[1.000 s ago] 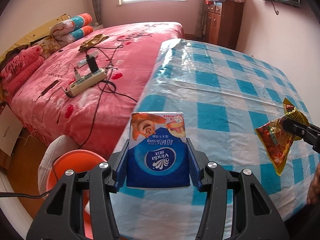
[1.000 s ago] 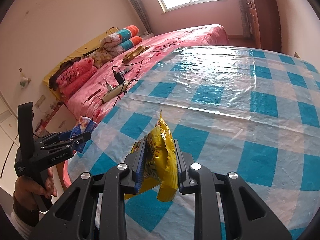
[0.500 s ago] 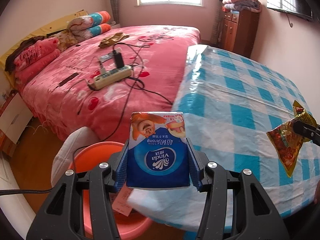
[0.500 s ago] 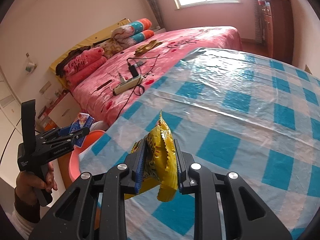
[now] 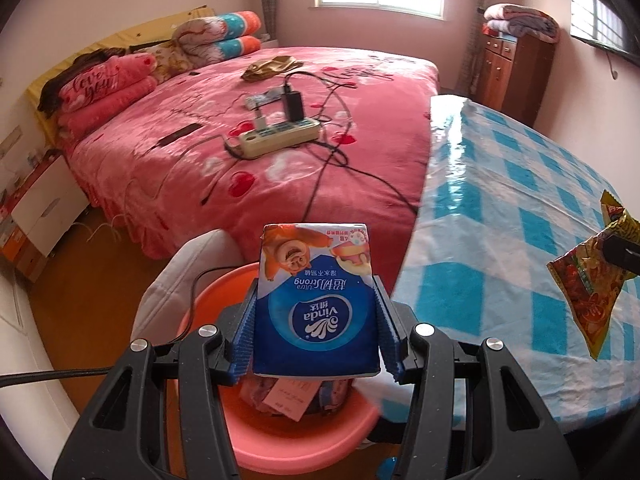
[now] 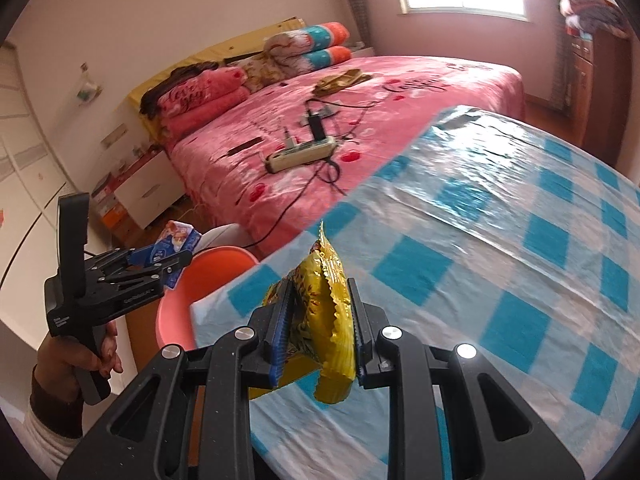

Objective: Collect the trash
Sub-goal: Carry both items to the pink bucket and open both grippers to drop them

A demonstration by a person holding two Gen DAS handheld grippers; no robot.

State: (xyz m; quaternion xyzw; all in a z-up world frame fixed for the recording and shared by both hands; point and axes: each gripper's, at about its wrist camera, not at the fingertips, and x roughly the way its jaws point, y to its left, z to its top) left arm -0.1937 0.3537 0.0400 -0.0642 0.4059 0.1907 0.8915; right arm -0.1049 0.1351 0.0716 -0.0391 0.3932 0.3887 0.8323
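My left gripper (image 5: 316, 300) is shut on a blue Vinda tissue pack (image 5: 316, 300) and holds it over the orange bin (image 5: 280, 436), which has wrappers inside. In the right wrist view the left gripper (image 6: 160, 264) and tissue pack (image 6: 176, 240) hang beside the bin (image 6: 200, 280). My right gripper (image 6: 320, 300) is shut on a yellow snack wrapper (image 6: 328, 312) above the checked table (image 6: 500, 240), near its left edge. That wrapper also shows in the left wrist view (image 5: 588, 284).
A pink bed (image 5: 280, 120) with a power strip (image 5: 276, 136) and cables lies beyond the bin. A white cushion (image 5: 176, 276) touches the bin's far rim. A wooden dresser (image 5: 512, 68) stands at the back. A black cable (image 5: 192, 308) runs over the bin's rim.
My left gripper has moved left off the table with the tissue pack and now hangs over the orange bin. My right gripper with the wrapper has moved left toward the table's edge.
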